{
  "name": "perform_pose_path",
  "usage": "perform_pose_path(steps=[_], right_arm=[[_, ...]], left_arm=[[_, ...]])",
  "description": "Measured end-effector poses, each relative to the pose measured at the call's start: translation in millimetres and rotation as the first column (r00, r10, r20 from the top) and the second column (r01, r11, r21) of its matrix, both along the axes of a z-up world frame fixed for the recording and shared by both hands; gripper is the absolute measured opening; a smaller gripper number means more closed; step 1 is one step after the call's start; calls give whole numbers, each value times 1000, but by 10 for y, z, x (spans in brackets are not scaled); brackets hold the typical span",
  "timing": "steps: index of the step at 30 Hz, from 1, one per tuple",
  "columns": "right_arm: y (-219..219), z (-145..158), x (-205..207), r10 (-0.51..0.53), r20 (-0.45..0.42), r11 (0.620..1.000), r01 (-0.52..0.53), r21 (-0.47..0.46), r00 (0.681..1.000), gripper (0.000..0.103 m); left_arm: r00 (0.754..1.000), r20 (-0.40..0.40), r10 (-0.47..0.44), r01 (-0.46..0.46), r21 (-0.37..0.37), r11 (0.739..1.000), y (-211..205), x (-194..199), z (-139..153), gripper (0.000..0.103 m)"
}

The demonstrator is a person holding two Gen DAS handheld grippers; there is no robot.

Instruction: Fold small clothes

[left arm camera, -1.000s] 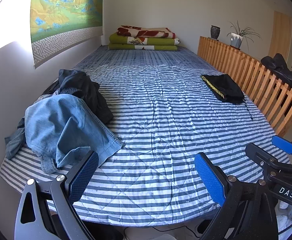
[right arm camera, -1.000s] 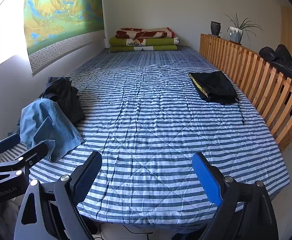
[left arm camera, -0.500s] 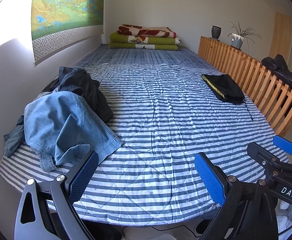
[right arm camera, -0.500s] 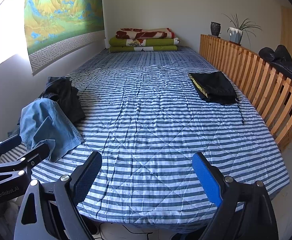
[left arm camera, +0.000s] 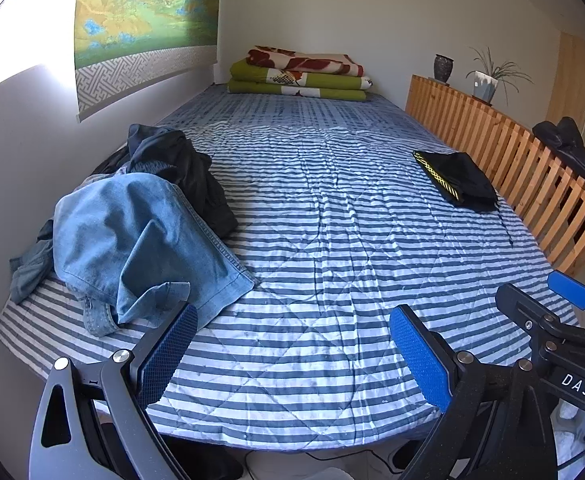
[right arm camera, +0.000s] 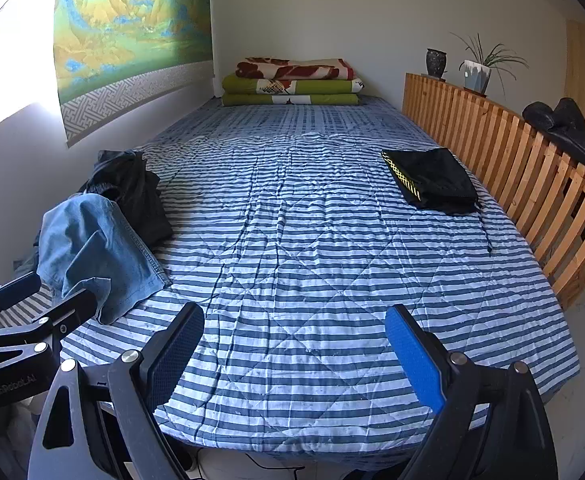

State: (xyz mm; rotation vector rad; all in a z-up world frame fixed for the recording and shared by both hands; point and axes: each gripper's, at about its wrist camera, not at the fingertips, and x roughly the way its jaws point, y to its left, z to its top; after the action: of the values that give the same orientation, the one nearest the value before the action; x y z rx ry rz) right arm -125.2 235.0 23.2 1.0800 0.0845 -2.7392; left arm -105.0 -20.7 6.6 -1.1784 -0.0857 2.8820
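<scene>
Left wrist view puts the unfolded heap at the bed's left edge, near the front left corner: a light blue denim garment slumped on top, its hem splayed toward the middle, with a dark garment bunched just behind it against the wall. The left gripper hangs at the front edge with its jaws spread wide and nothing between the blue pads; the nearer pad sits just in front of the denim's loose corner without touching it. To start well, I would judge the best bite to be that free hem corner rather than the crumpled waistband side, since a single layer at an edge should let the piece be drawn out onto the bare striped middle without dragging the dark garment along. The quilted cover is already creased, so a low, slow pull seems wiser than a lift and drop. Right wrist view shows the right gripper likewise wide open and empty over the front edge, nearer the centre, well apart from the denim garment; it looks placed to take the opposite corner once the cloth is spread. Toward the right edge, beside the wooden slat rail, a black folded garment lies flat, so the finished piece probably belongs near it.
</scene>
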Motion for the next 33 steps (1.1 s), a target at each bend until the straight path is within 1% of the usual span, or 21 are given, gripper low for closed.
perform_pose_path(steps=[8, 12, 16, 20, 23, 27, 30, 33], right_arm=[[-215, -38, -53, 44, -6, 999, -44, -4, 999, 90], [-391, -62, -126, 96, 11, 995, -96, -3, 995, 90], [-593, -57, -203, 145, 8, 989, -145, 0, 989, 90], [-804, -52, -320, 203, 23, 979, -202, -21, 979, 90], [-1029, -60, -405, 257, 35, 966, -256, -29, 966, 90], [-1416, -85, -501, 334, 36, 943, -334, -17, 942, 90], [-1765, -139, -602, 397, 53, 918, -395, -40, 916, 90], [-2160, -223, -694, 458, 92, 889, -453, -69, 884, 90]], left_arm=[[998, 3, 67, -67, 5, 998, -292, -4, -51, 99], [993, 1, 121, -121, 18, 993, -485, -18, -83, 99], [987, 3, 162, -162, 21, 987, -677, -23, -140, 99], [977, 10, 212, -212, 24, 977, -899, 0, -219, 99], [966, 12, 260, -260, 27, 965, -1103, 49, -290, 99], [939, 13, 344, -344, 43, 938, -1451, 145, -377, 99], [916, 14, 401, -401, 53, 914, -1702, 231, -438, 99], [891, 17, 454, -454, 60, 889, -1963, 337, -497, 99]])
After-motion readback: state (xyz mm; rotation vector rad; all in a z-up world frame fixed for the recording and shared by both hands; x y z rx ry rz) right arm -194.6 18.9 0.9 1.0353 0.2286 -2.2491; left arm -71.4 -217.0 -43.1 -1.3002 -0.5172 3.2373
